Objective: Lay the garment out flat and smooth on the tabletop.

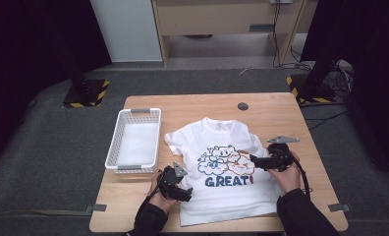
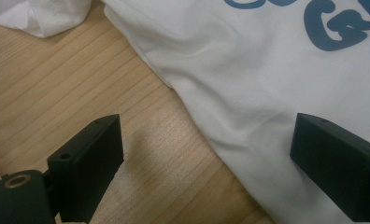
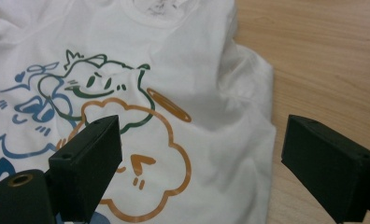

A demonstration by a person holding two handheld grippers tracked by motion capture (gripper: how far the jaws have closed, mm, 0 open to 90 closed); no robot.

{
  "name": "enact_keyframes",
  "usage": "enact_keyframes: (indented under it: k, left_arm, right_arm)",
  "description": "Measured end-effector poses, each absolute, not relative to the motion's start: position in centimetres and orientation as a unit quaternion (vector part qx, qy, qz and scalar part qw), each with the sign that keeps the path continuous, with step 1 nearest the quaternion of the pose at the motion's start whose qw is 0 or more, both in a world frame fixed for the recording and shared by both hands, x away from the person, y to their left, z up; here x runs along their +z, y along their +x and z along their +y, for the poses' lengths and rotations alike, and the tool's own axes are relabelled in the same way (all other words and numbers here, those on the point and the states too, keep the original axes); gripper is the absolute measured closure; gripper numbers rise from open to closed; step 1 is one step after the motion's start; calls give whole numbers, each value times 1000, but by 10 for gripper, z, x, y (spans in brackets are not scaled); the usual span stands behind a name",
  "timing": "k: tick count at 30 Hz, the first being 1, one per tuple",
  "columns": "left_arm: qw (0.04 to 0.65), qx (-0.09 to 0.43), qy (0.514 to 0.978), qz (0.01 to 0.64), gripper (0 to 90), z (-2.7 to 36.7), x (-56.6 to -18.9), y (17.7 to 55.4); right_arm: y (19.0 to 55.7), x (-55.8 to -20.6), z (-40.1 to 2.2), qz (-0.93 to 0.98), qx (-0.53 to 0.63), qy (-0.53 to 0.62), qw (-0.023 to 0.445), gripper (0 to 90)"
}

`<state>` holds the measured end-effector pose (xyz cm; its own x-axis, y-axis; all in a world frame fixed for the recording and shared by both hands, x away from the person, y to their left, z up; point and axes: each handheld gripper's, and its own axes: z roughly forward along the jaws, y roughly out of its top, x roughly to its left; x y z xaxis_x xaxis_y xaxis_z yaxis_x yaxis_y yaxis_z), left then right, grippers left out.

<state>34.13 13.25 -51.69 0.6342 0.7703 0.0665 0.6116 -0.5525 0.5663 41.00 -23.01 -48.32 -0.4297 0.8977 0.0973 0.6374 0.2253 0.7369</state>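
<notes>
A white T-shirt (image 1: 222, 172) with cartoon clouds and the blue word GREAT lies flat, print up, on the wooden table (image 1: 276, 110). My left gripper (image 1: 182, 189) hovers open at the shirt's lower left side edge; in its own view the shirt edge (image 2: 267, 112) runs between the jaws, one over bare wood, one over cloth. My right gripper (image 1: 254, 160) stands open over the shirt's right side, near the orange cloud print (image 3: 145, 163) and the folded right sleeve (image 3: 248, 79). Neither holds anything.
A white slatted plastic basket (image 1: 133, 140) stands to the left of the shirt, near my left gripper. A dark round cable hole (image 1: 242, 106) sits at the table's back. Bare wood lies to the right of the shirt (image 3: 323, 60).
</notes>
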Motion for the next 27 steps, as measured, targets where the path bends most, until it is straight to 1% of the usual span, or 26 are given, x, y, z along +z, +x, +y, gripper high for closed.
enact_keyframes:
  k: [5, 14, 20, 27]
  left_arm:
    - [260, 148, 864, 405, 58, 135, -519, 344]
    - [263, 142, 861, 411, 32, 138, -521, 346]
    - [270, 131, 853, 427, 10, 141, -524, 348]
    - [274, 130, 854, 423, 0, 141, -524, 348]
  right_arm:
    - [412, -470, -238, 749, 382, 511, 177, 115]
    - [411, -453, -254, 730, 398, 523, 188, 115]
    - [423, -444, -259, 724, 393, 530, 202, 125]
    - [442, -433, -254, 720, 393, 531, 212, 157]
